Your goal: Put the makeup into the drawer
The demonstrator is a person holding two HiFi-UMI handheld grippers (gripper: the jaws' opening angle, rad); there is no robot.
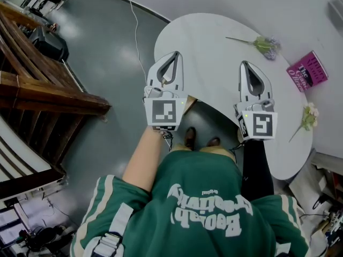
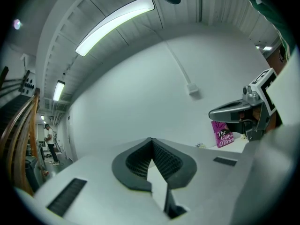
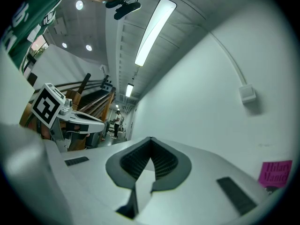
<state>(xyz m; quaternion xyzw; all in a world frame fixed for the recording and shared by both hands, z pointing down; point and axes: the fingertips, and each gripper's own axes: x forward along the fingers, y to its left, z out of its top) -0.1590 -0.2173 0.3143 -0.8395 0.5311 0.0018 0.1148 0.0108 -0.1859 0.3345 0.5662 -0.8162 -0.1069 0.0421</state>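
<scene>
**A:** So, is there any writing you can read?

**B:** Only on the magenta paperback book point(image 1: 307, 71) at the far right edge of the white rounded table point(image 1: 214, 47), next to the wall. Its cover says "The Giant O'Brien". In my right gripper view "Hilary" stands above that, and the word after it is cut off. My green shirt point(image 1: 203, 208) has white lettering, but it is upside down and I can't read it for certain.

**A:** And how are your hands?

**B:** I'm holding both about level, side by side over the table's near edge and pointing across it. The left gripper point(image 1: 174, 54) is on my bare forearm point(image 1: 143, 159), and its fingers are pressed together tip to tip with nothing between them. The right gripper point(image 1: 244, 64) is on my dark-sleeved arm point(image 1: 256, 165). Its fingers are also closed and empty.

**A:** Where's the makeup?

**B:** I can't find the makeup or the drawer in any view.

**A:** What about the table and the room?

**B:** A purple-flowered sprig point(image 1: 265, 44) lies near the table's far edge. A pale-blossomed stem point(image 1: 308, 116) lies at its right edge. The floor is glossy grey point(image 1: 107, 52), and there are brown wooden stair beams point(image 1: 48, 90) off to my left. The wall is plain white point(image 2: 140, 102), with a long strip light point(image 2: 115, 22) overhead.
</scene>
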